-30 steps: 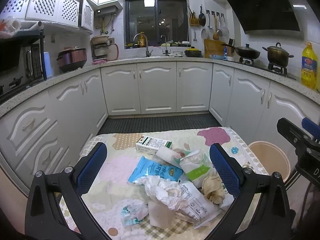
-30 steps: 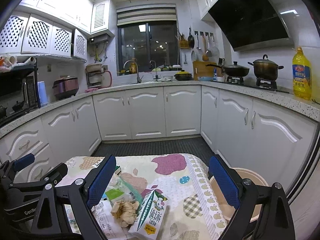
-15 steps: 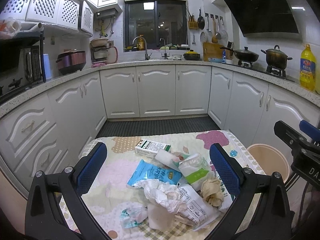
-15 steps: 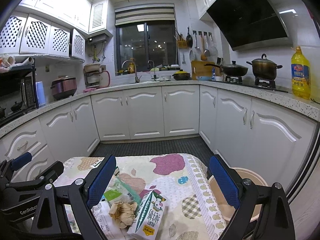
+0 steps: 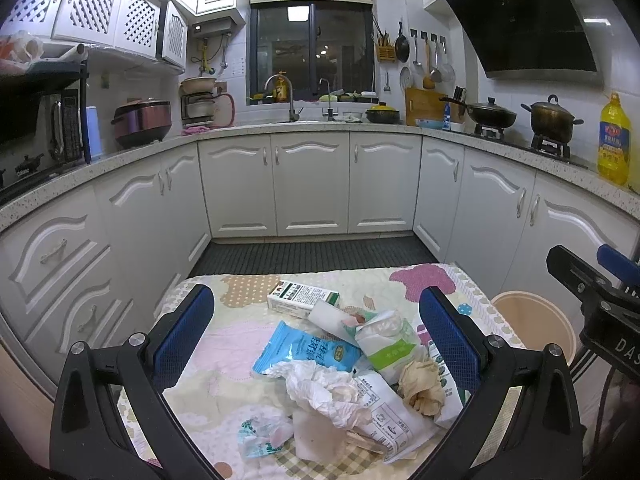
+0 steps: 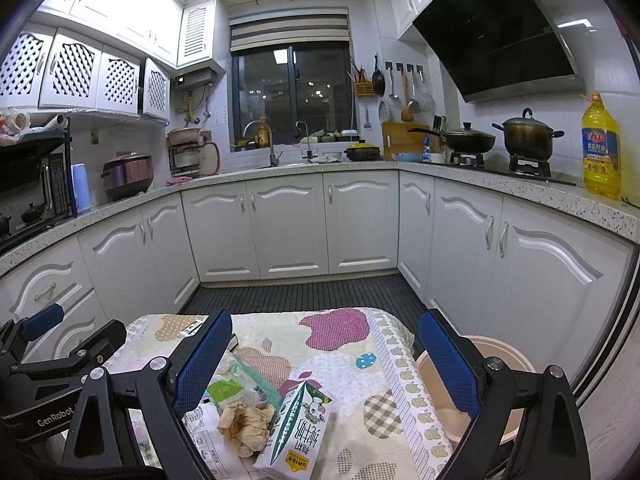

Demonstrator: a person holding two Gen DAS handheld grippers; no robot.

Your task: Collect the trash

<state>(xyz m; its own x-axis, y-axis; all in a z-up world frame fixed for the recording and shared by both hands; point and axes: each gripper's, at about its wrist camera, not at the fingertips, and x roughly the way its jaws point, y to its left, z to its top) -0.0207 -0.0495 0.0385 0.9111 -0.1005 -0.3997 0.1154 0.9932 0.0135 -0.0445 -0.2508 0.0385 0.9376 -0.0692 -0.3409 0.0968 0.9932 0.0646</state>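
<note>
Blue-padded left claw (image 5: 316, 328), right claw (image 6: 326, 354) both agape (empty), trash pile (image 5: 340, 368) unmoved, cameras risen slightly.

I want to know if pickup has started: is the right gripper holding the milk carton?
No: the right gripper is open and empty, and the milk carton lies on the table below it.

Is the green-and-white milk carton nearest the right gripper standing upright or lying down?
Lying down: the milk carton rests flat on the tablecloth, printed side up, beside the crumpled brown paper.

Dim bluish light, fisheye-warped dark edges
</note>
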